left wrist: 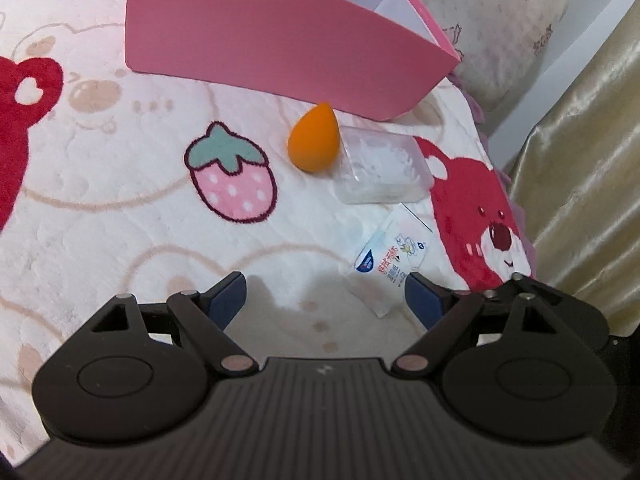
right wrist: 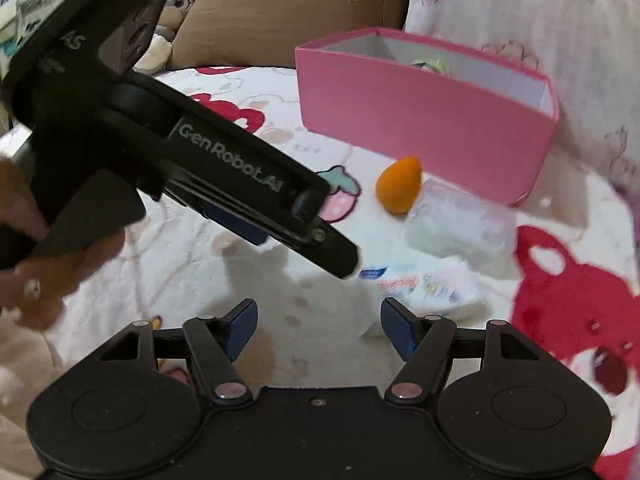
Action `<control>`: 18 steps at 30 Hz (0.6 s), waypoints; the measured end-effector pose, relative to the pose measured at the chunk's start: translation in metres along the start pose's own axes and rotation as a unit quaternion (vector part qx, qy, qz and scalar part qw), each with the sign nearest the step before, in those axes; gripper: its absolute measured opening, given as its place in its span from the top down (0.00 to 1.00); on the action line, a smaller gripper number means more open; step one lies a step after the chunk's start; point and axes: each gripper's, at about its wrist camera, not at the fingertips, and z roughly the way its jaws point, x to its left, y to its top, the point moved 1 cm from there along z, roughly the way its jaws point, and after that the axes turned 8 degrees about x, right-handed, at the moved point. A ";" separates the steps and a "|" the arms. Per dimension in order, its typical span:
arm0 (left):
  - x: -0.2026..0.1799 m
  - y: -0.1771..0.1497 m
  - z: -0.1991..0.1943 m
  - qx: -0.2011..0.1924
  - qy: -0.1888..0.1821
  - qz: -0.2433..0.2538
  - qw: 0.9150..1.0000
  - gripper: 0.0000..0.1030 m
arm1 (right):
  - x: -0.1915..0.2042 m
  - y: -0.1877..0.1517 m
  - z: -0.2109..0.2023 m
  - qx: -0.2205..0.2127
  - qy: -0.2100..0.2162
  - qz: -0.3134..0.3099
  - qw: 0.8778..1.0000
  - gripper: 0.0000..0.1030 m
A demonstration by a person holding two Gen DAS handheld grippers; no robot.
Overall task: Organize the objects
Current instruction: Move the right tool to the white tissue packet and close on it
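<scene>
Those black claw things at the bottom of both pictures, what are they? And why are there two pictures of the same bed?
They are grabbers that a person holds, one in each hand. Each carries a small camera looking out along its two blue-padded fingers, so you get two pictures. One shows the left gripper, the other the right gripper, with the left one and the person's hand crossing its view. Both are open and hold nothing. On the blanket lie an orange sponge, a clear plastic case touching it, and a small white packet. Behind stands a pink box.
</scene>
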 end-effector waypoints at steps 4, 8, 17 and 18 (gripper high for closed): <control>-0.005 -0.002 0.005 0.007 -0.012 0.009 1.000 0.18 | -0.009 -0.005 0.004 0.026 -0.050 -0.031 0.998 0.25; -0.012 -0.007 0.015 0.012 -0.014 0.024 1.000 0.19 | -0.025 -0.001 0.009 0.030 -0.063 -0.044 0.997 0.10; -0.021 -0.009 0.033 0.012 -0.030 0.025 0.999 0.42 | -0.050 0.009 0.041 0.065 -0.027 -0.048 0.996 0.08; -0.020 -0.008 0.035 0.011 -0.031 0.023 0.999 0.46 | -0.052 0.009 0.043 0.064 -0.024 -0.043 0.997 0.07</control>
